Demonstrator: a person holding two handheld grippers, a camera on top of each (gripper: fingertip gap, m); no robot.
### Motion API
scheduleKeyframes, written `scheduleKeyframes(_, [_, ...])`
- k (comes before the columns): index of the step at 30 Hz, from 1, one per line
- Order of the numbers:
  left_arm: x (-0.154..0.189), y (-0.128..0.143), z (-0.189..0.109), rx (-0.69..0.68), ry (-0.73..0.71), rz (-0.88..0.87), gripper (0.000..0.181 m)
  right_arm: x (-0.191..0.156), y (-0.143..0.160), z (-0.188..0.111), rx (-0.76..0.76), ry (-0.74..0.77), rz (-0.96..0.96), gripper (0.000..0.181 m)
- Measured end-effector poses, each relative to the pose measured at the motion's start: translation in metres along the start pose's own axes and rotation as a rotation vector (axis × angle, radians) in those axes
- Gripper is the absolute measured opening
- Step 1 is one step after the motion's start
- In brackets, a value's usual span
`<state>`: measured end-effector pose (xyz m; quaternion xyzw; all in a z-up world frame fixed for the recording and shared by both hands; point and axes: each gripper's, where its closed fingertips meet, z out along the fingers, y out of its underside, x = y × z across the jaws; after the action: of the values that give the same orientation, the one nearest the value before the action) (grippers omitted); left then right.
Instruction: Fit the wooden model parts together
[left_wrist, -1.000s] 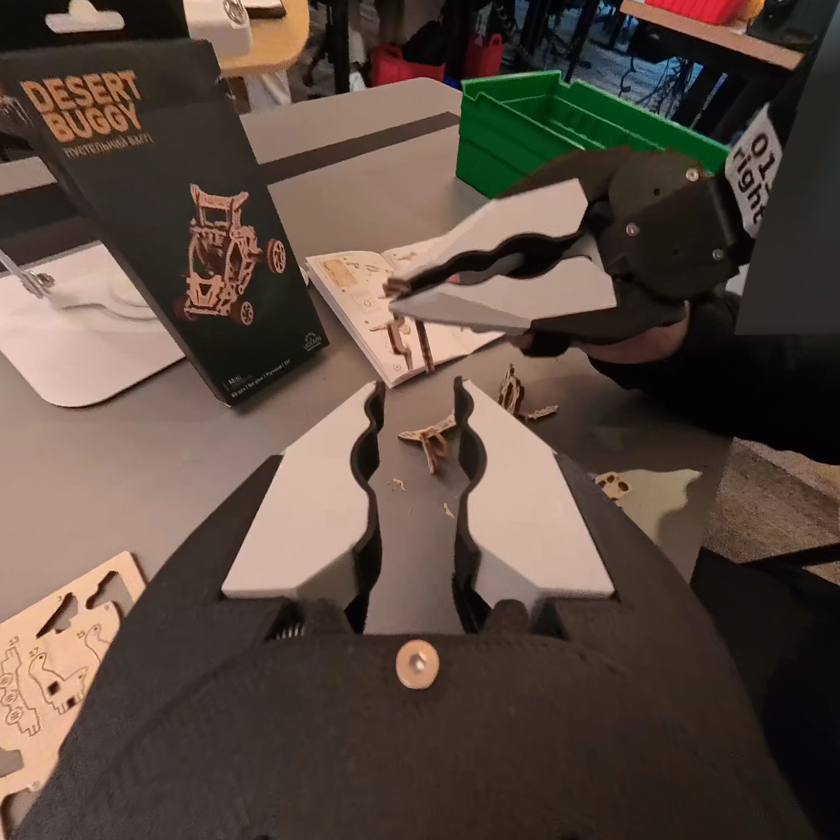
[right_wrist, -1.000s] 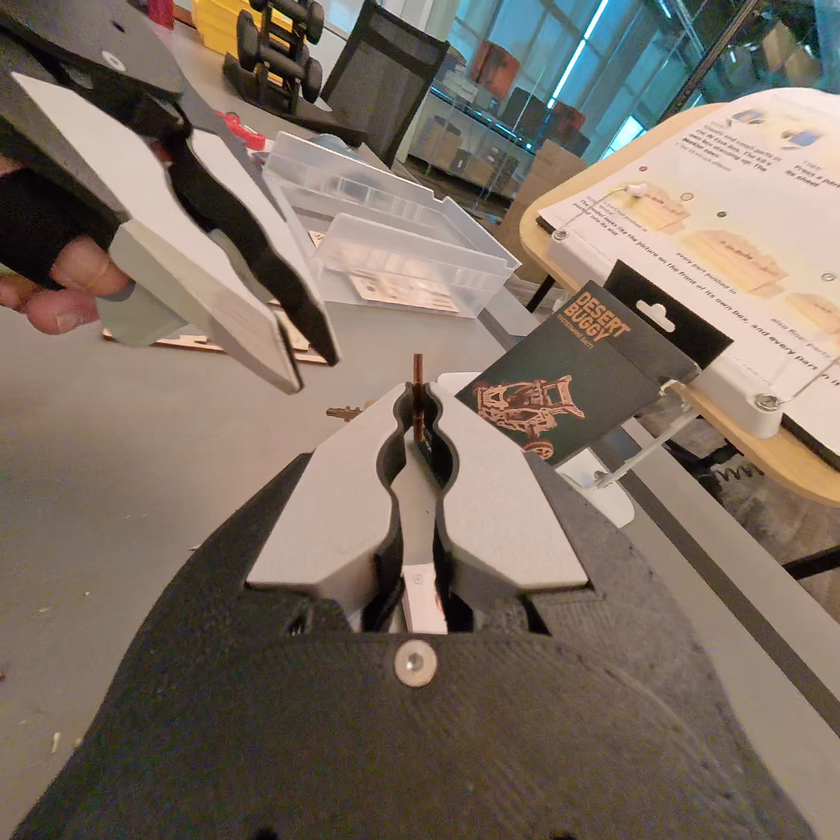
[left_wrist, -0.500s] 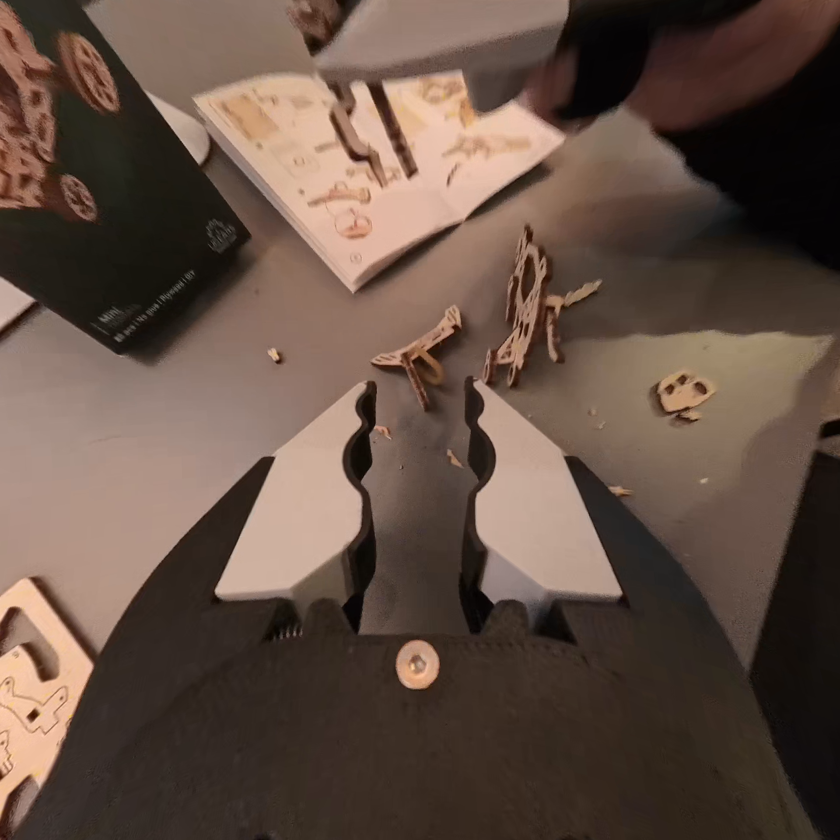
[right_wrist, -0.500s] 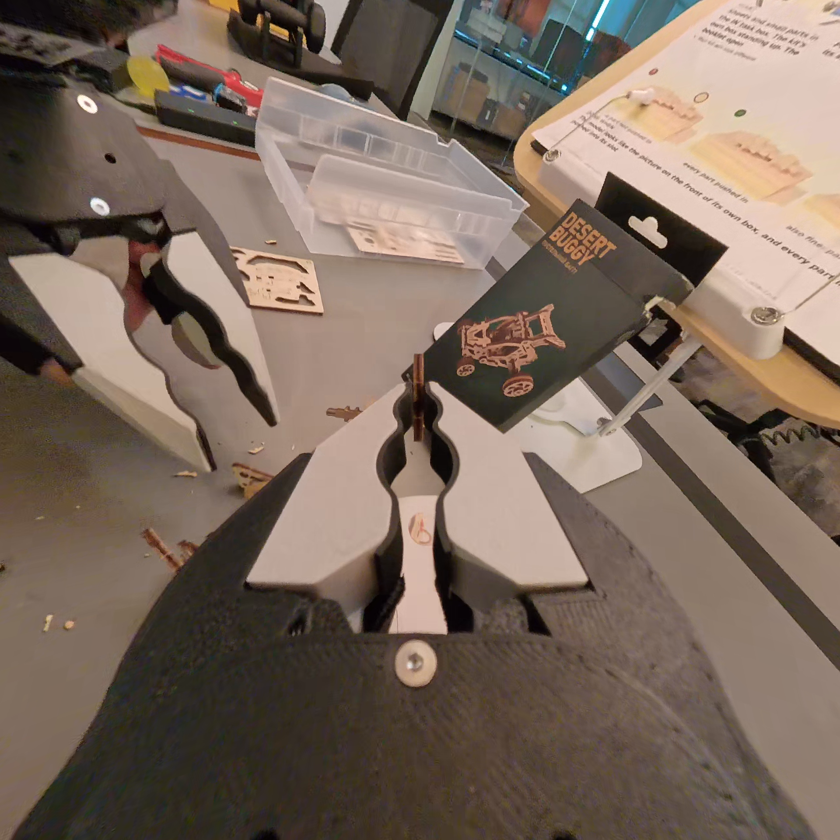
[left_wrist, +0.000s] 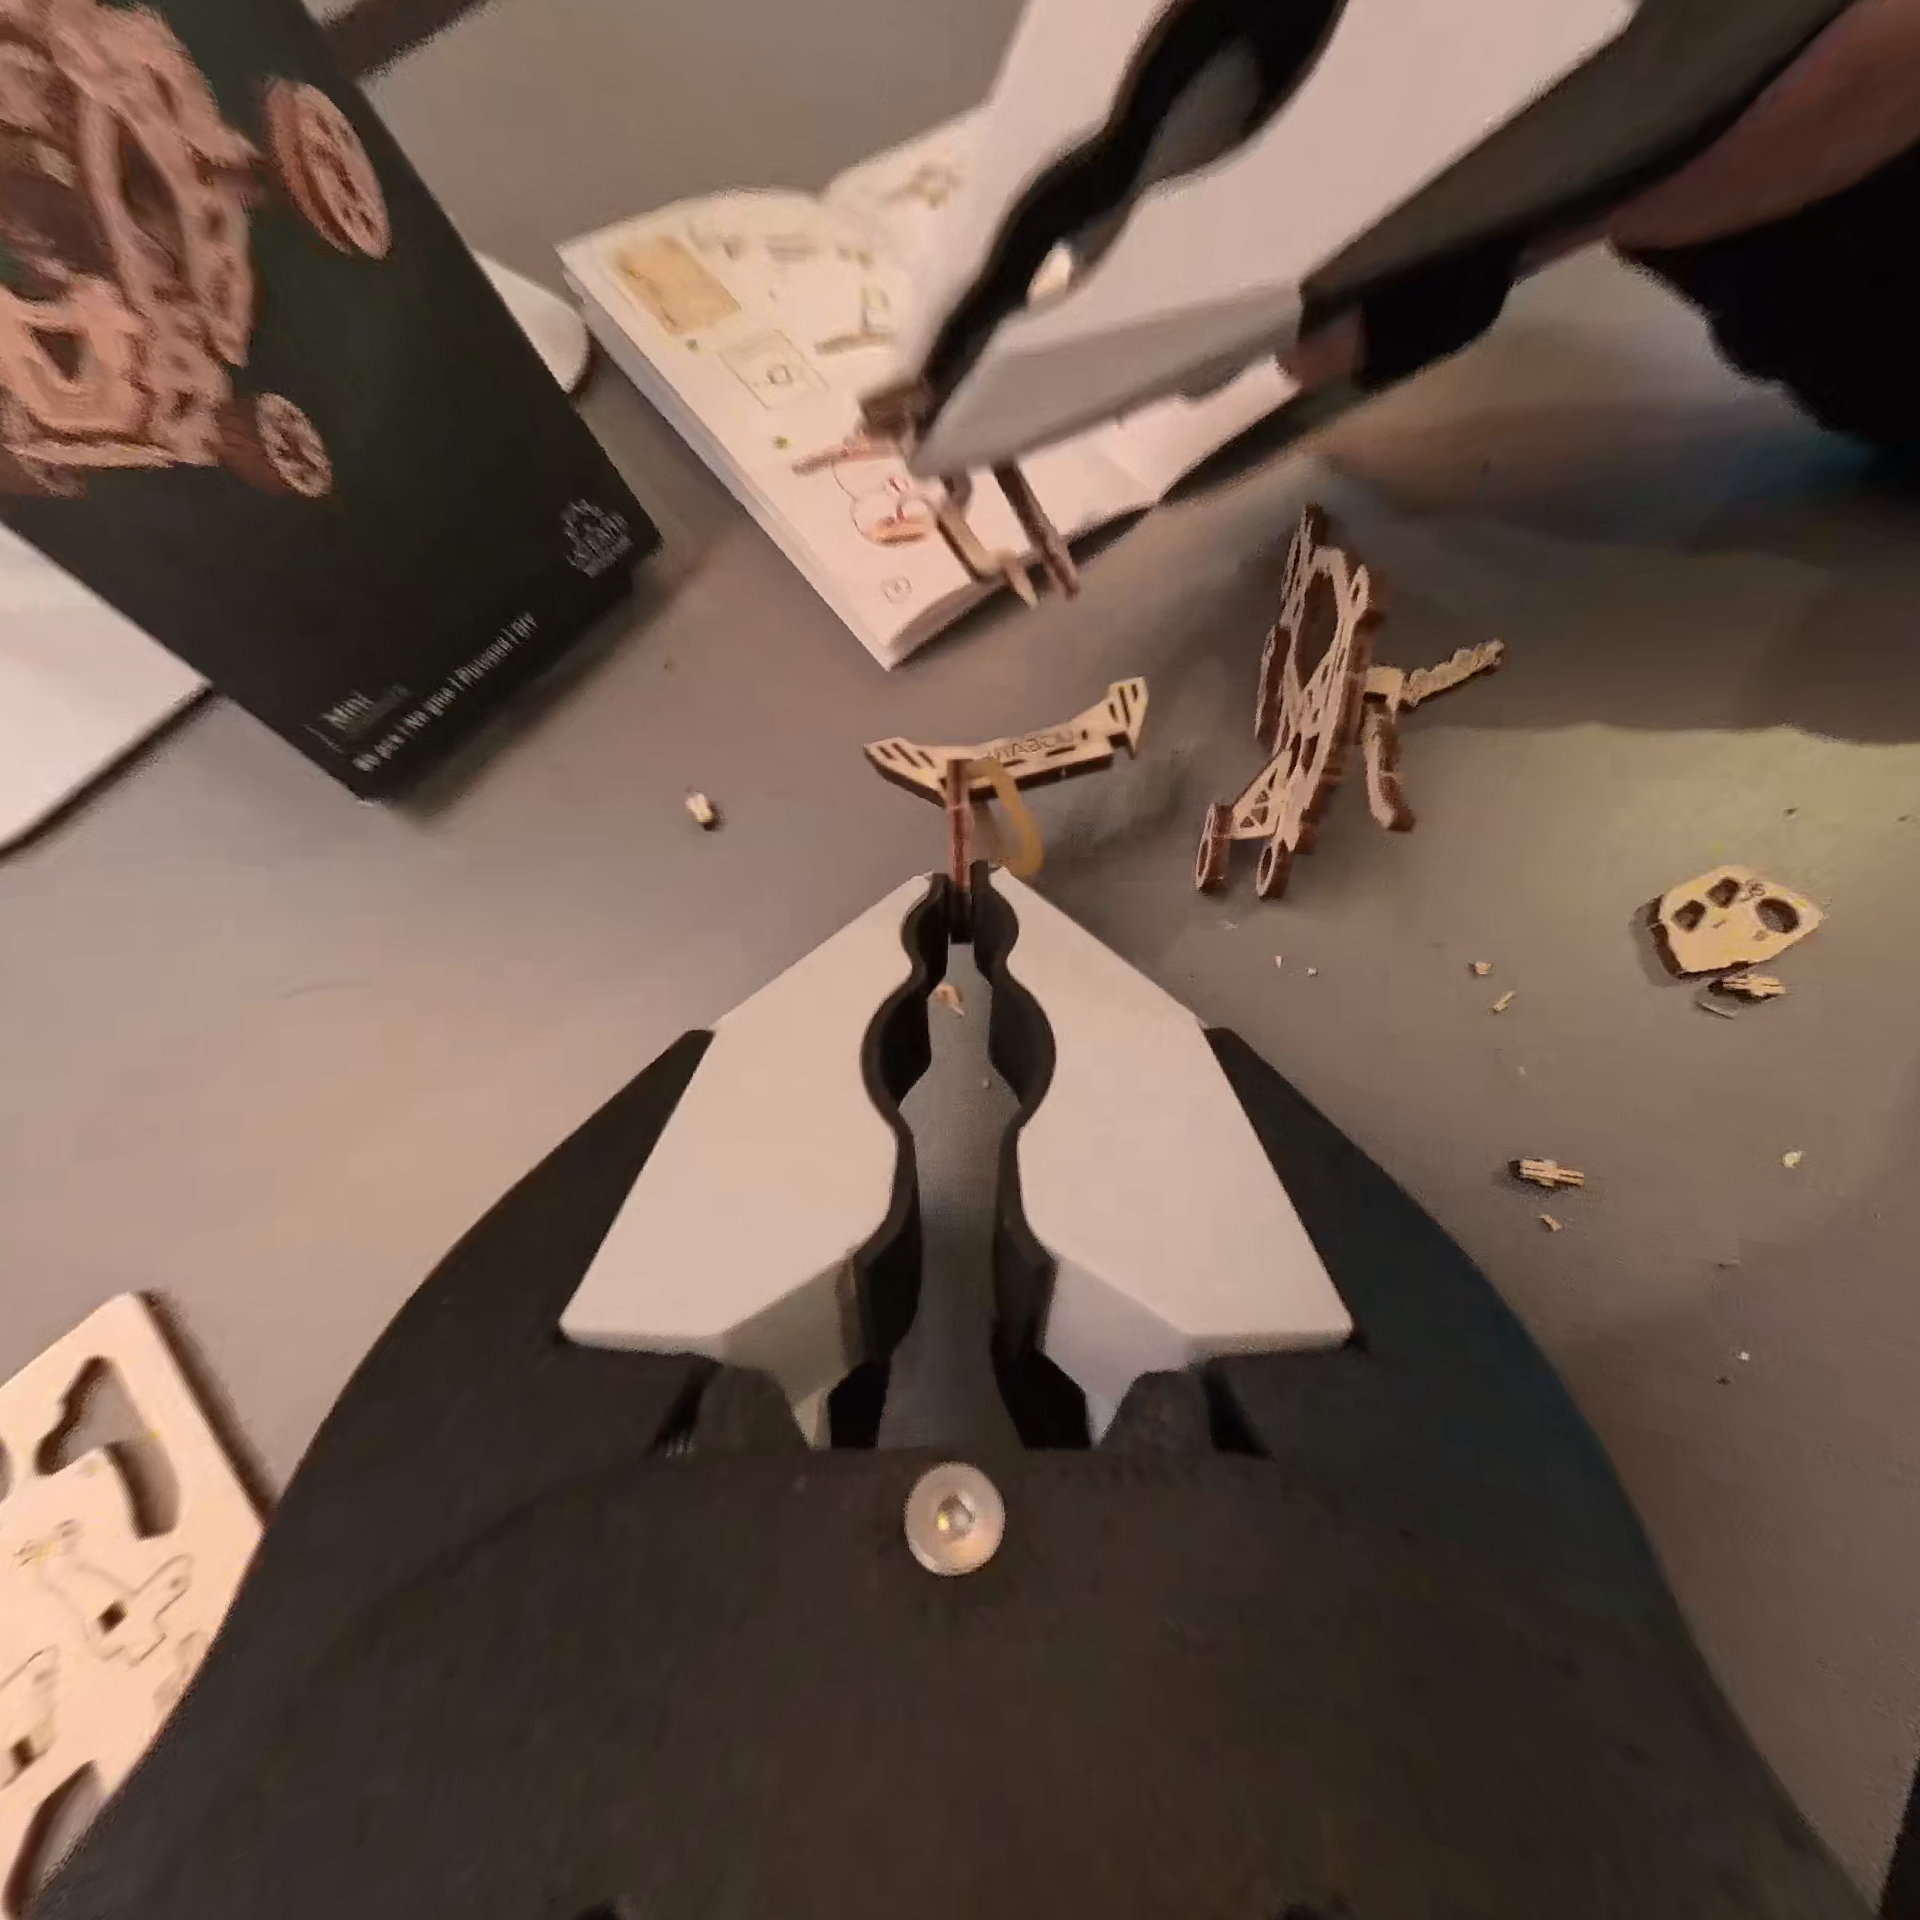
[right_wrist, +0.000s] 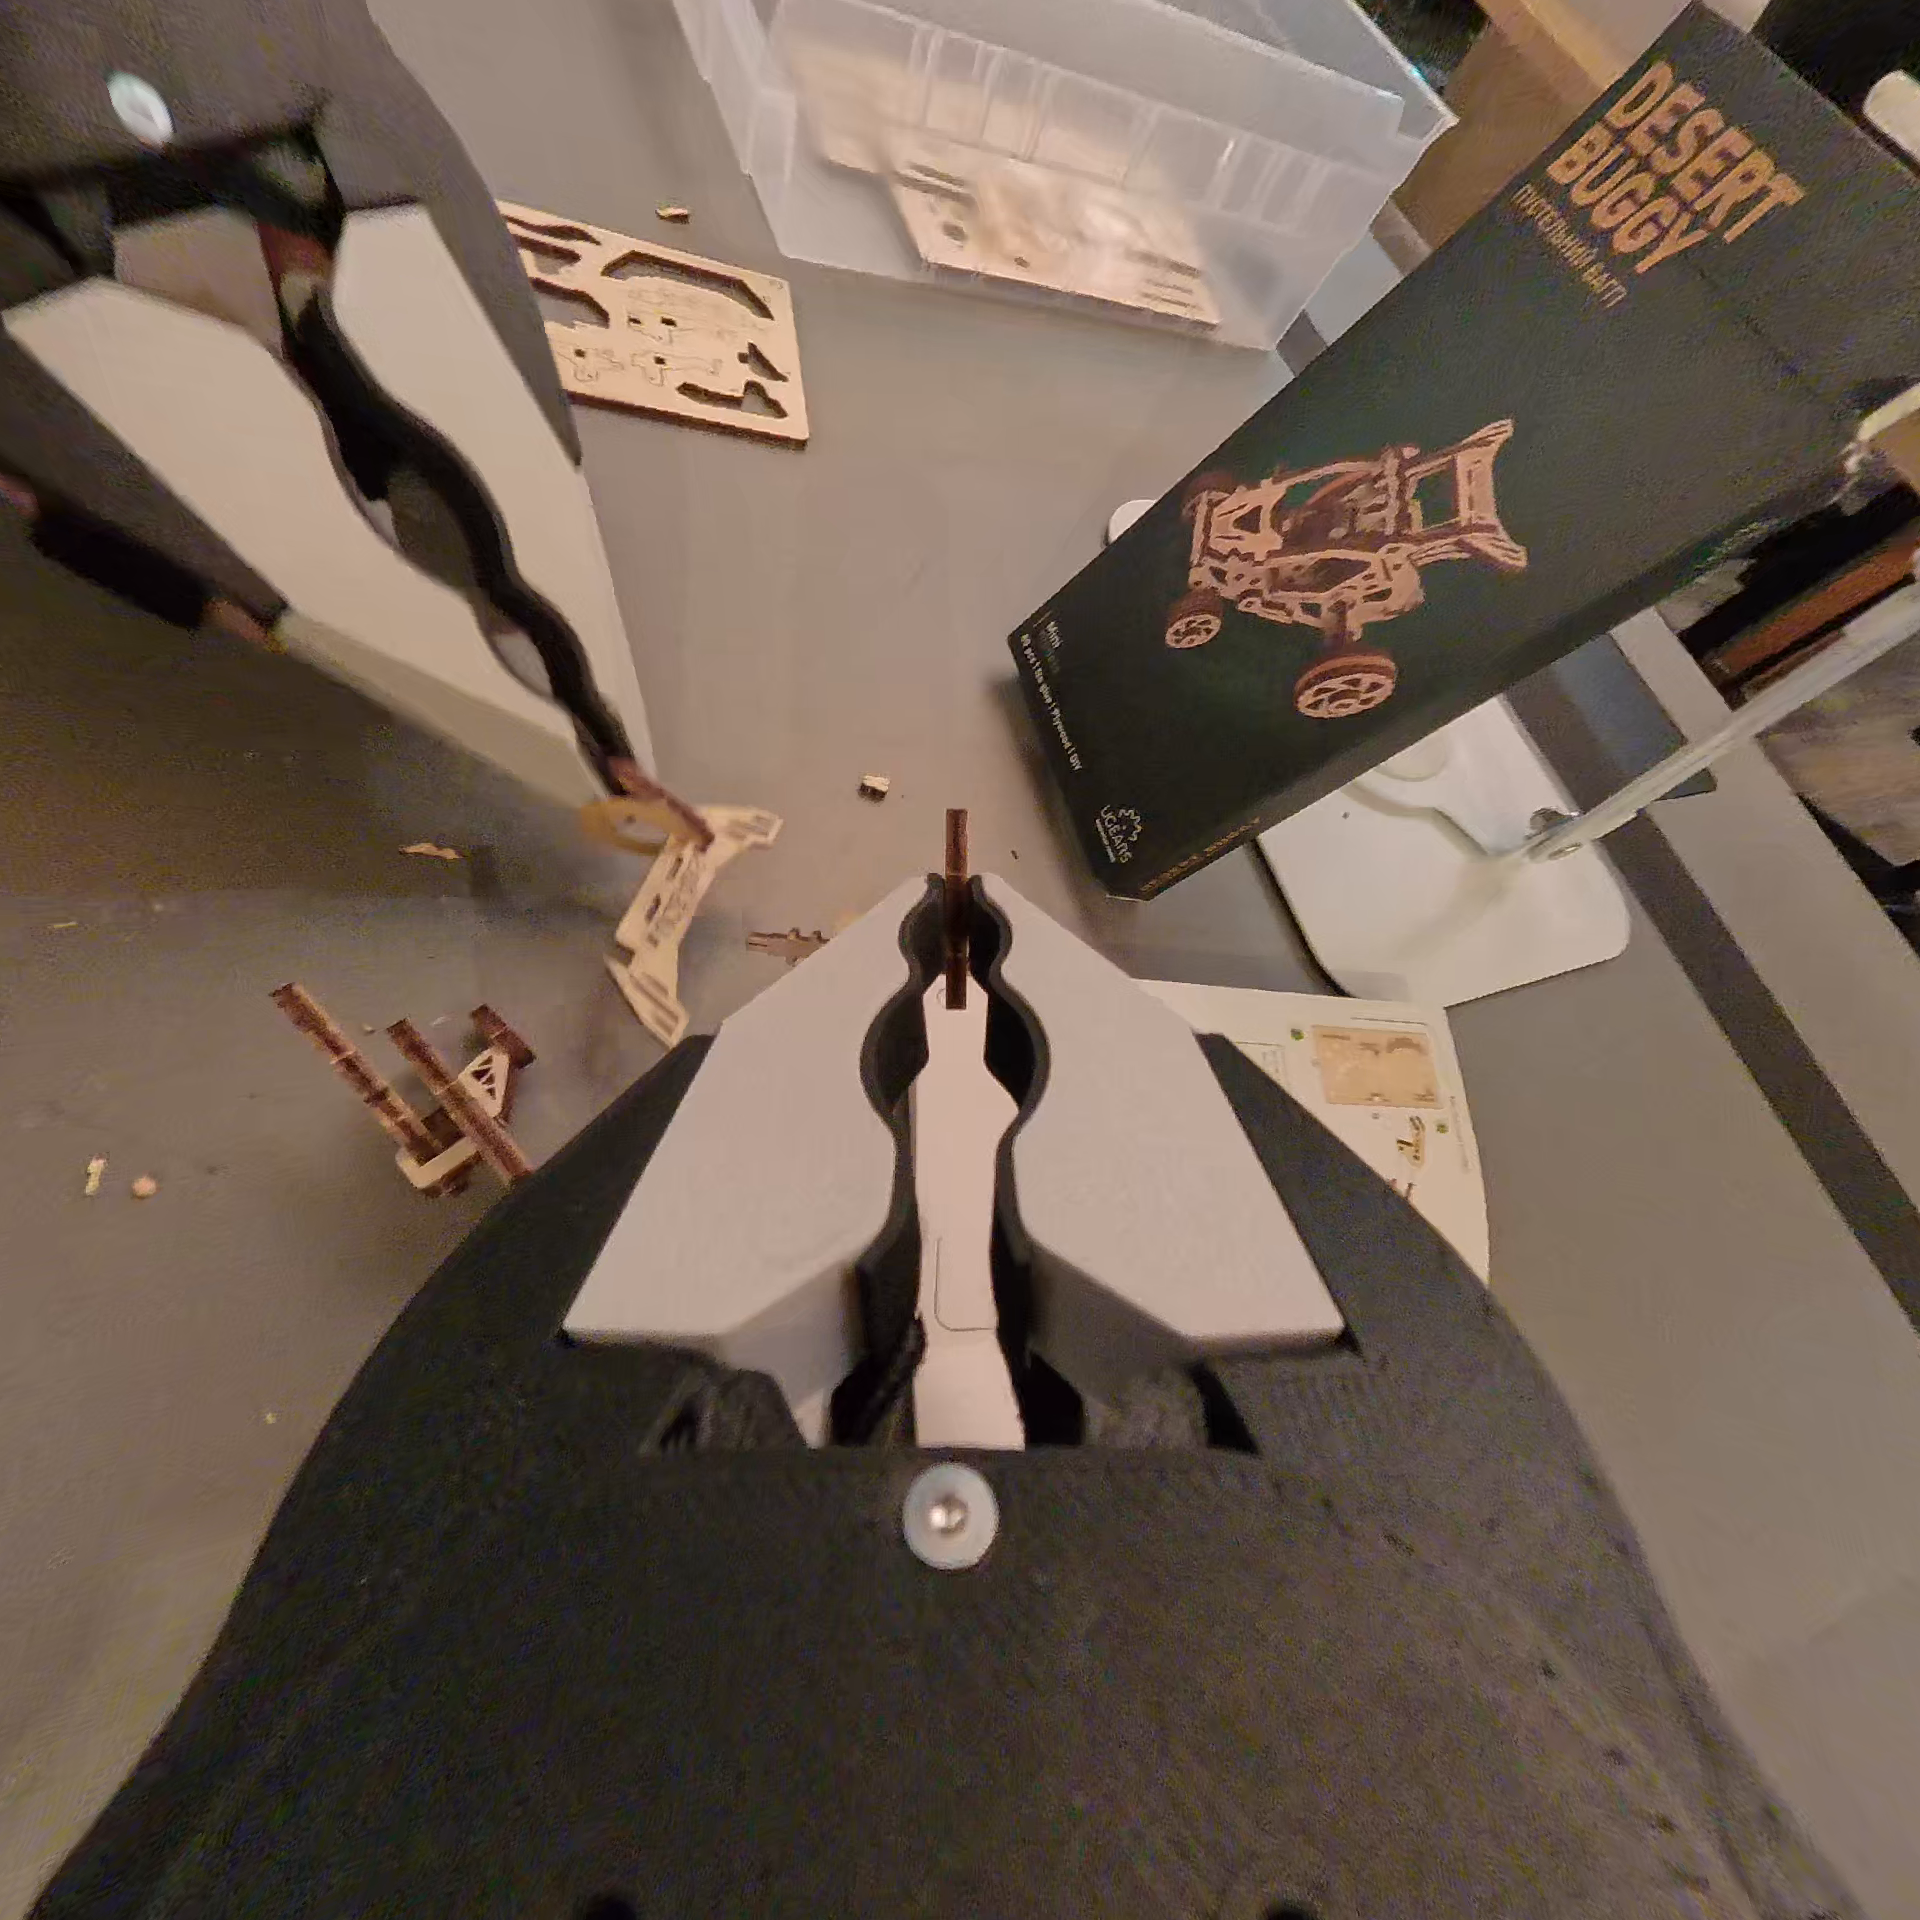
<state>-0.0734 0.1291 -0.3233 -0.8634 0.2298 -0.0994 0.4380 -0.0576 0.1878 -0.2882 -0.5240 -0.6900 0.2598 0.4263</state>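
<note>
Wooden parts lie spread on the grey table (left_wrist: 312, 1039). The left gripper (left_wrist: 961, 888) has its fingers closed on the upright tab of a winged wooden piece (left_wrist: 1013, 748), which sits on the table just in front of its tips; a small yellowish ring is fixed to that tab. The right gripper (right_wrist: 956, 883) is closed on a thin dark wooden strip (right_wrist: 954, 847) that stands up between its tips. In the left wrist view this gripper hangs above an open instruction booklet (left_wrist: 727, 312), and two thin prongs of its part point downward. To the right of the winged piece a larger frame assembly (left_wrist: 1309, 717) rests on the table, near but apart. A dark model box (right_wrist: 1455, 499) leans behind, and a punched plywood sheet (right_wrist: 665, 322) lies near a clear plastic tray (right_wrist: 1091, 156)
</note>
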Motion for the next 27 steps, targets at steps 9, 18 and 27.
scheduleKeyframes(9, [-0.018, -0.008, -0.035, 0.152, 0.142, -0.290, 0.001, -0.002, -0.019, 0.003, 0.059, -0.019, 0.027, 0.000])
scheduleKeyframes(18, [-0.015, 0.023, -0.052, -0.164, 0.070, -0.084, 0.001, -0.033, -0.066, -0.001, 0.204, -0.045, -0.131, 0.000])
scheduleKeyframes(27, [-0.017, 0.051, -0.085, -0.458, 0.137, 0.014, 0.001, -0.066, -0.069, 0.007, 0.171, -0.094, -0.203, 0.000])
